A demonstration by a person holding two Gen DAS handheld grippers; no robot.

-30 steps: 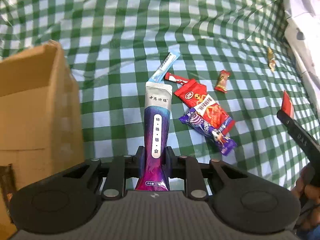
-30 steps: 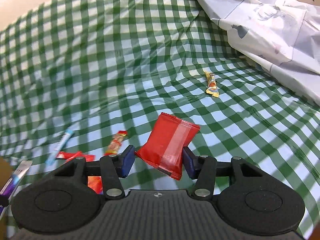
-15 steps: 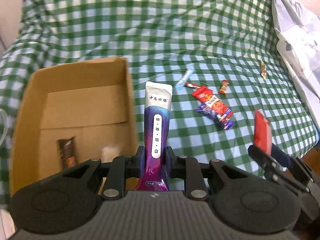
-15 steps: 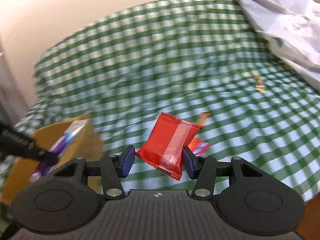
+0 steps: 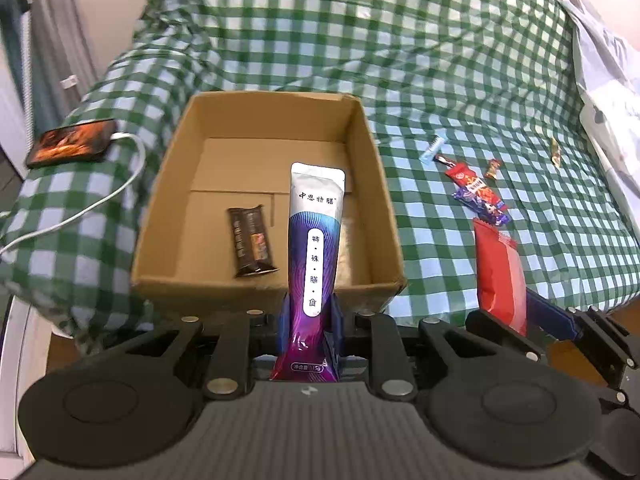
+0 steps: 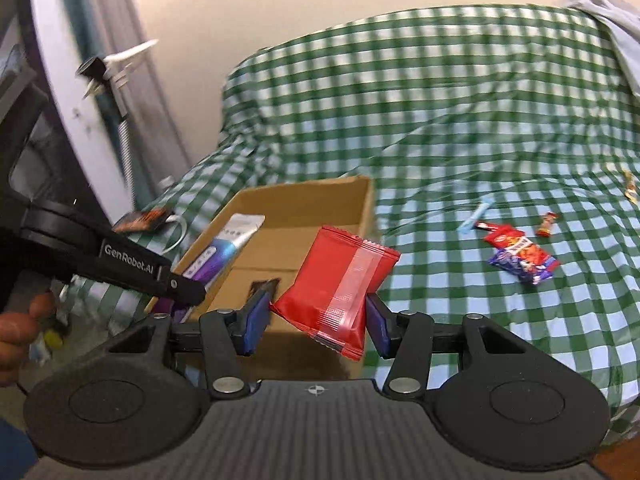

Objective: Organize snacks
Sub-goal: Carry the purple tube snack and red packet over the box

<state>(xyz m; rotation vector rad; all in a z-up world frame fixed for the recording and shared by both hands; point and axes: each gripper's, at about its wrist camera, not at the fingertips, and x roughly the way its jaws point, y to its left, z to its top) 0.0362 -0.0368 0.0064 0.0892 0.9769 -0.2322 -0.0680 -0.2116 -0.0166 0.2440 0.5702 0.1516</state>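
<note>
My left gripper [image 5: 310, 320] is shut on a tall purple-and-white sachet [image 5: 316, 240], held upright at the near wall of an open cardboard box [image 5: 264, 284]. The box holds a dark brown bar [image 5: 252, 240]. My right gripper [image 6: 316, 320] is shut on a red snack packet [image 6: 336, 288], held in front of the box [image 6: 360, 200]; the packet also shows in the left wrist view [image 5: 500, 276]. Several loose snacks [image 5: 476, 196] lie on the green checked cloth right of the box, also in the right wrist view [image 6: 516, 252].
A phone [image 5: 72, 142] with a white cable [image 5: 100, 200] lies on the cloth left of the box. A pale sheet [image 5: 604, 92] is piled at the far right. The bed's near edge runs just below the box.
Both grippers have pulled back and swung left with their packets. The box, earlier at the left edge, now lies straight ahead with its inside in view.
</note>
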